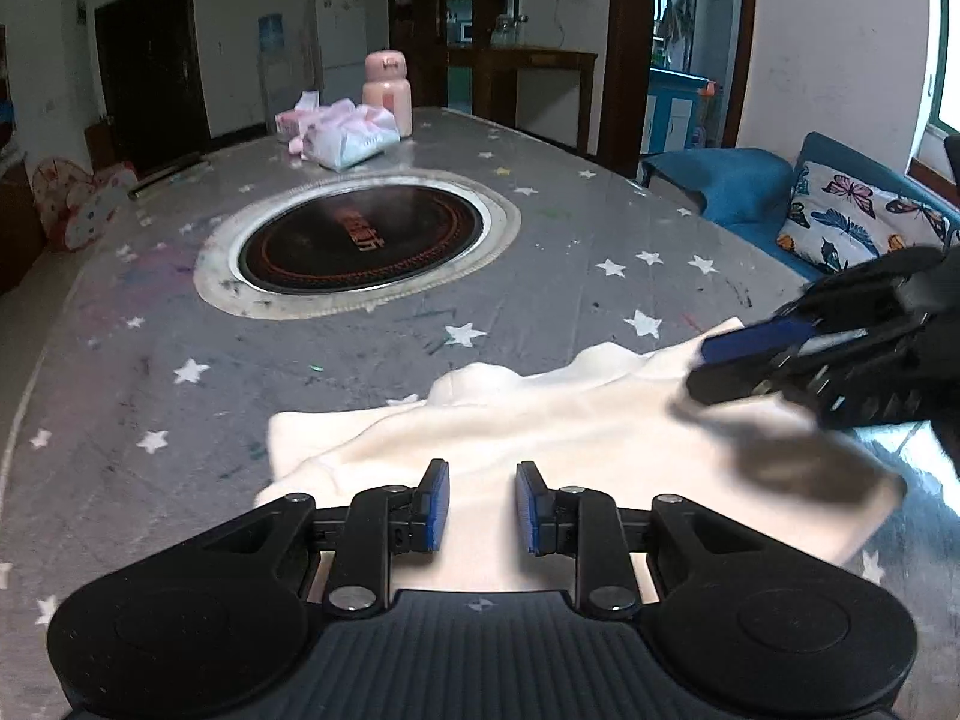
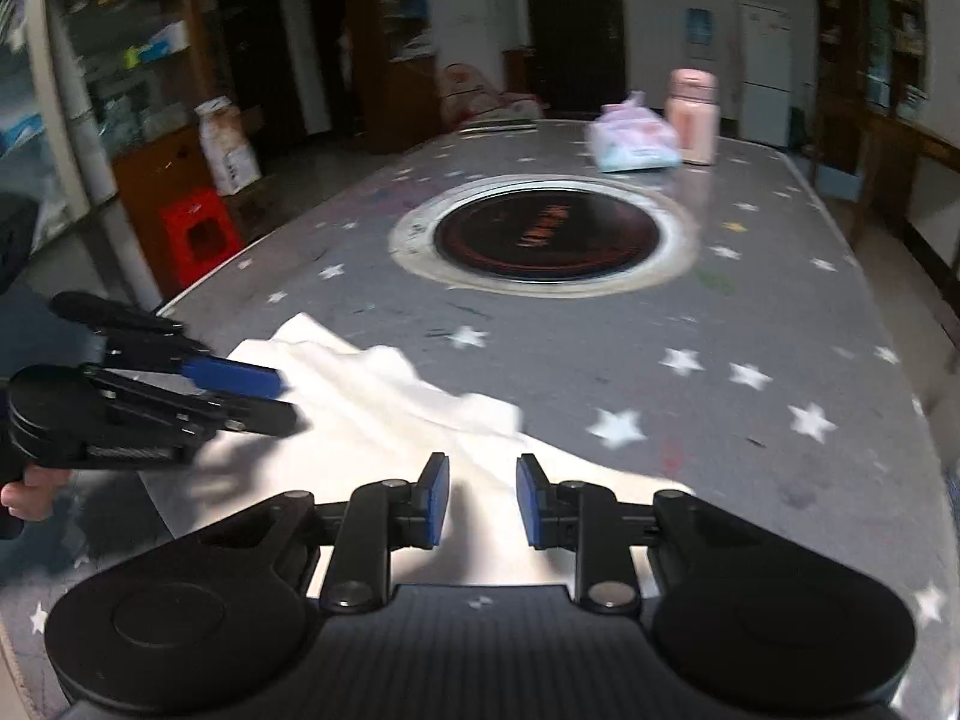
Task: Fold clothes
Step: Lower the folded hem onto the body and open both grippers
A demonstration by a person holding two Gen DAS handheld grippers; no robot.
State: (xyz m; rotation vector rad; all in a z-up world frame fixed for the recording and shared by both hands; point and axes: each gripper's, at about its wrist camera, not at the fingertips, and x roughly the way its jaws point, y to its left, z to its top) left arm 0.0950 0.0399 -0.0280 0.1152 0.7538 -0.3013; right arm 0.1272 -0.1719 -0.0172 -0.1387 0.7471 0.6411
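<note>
Lying rumpled on the near part of the grey star-printed table [image 1: 540, 276], the cream-white soft cloth garment [image 1: 540, 438] is seen directly ahead of and beneath both tools, with its longer run stretching roughly crosswise to the left gripper's line of sight. The left gripper [image 1: 482, 507] is held over the garment's near middle, its blue-padded jaws parted with cloth visible through the gap and nothing pinched between them. The right gripper [image 2: 482, 507] is likewise held with its jaws spread and bare, pointed over the garment's near right part; in the left wrist view it is seen [image 1: 714, 366] coming in from the right over the cloth's far right edge, and whether it touches the fabric cannot be told through the blur. A raised, bunched ridge runs along the garment's far edge, and at least one layer appears to be lapped over another at the left end, so a partly folded state and a merely crumpled one are both fitted by what is shown. The relation on which any further move is judged to turn is this: the cloth's two ends lie out to either side of the pair, the left end nearer the left gripper and the right end nearer the right gripper. A round black inset hotplate [image 1: 360, 246], a pink lidded bottle [image 1: 387, 93] and a plastic-wrapped pink packet [image 1: 345, 135] stand well apart, farther along the table.
</note>
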